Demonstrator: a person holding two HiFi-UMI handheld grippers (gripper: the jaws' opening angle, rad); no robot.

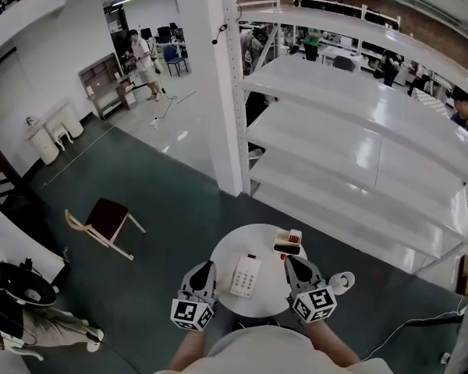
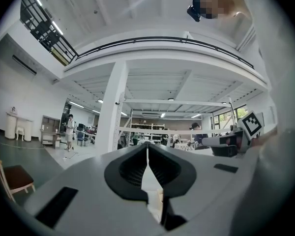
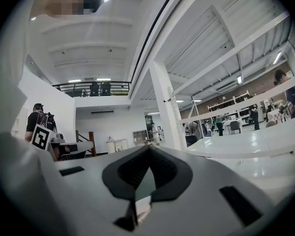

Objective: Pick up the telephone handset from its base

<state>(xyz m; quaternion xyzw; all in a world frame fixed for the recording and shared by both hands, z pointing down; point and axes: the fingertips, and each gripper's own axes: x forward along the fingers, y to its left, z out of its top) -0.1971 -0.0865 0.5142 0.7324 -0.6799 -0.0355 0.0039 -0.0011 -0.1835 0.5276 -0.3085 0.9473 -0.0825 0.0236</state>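
Note:
In the head view a white telephone lies on a small round white table, its handset resting on the base. My left gripper is just left of the phone, shut and holding nothing. To the right of the phone my right gripper hovers over the table's edge, also shut and bare. Both point level, away from me. The left gripper view shows only the closed jaws of the left gripper against the hall. The right gripper looks the same in its own view. Neither gripper view shows the phone.
A small box with a red top sits at the table's far right. A white cup-like thing stands just off the table's right edge. White shelving and a pillar rise beyond; a wooden chair stands at the left.

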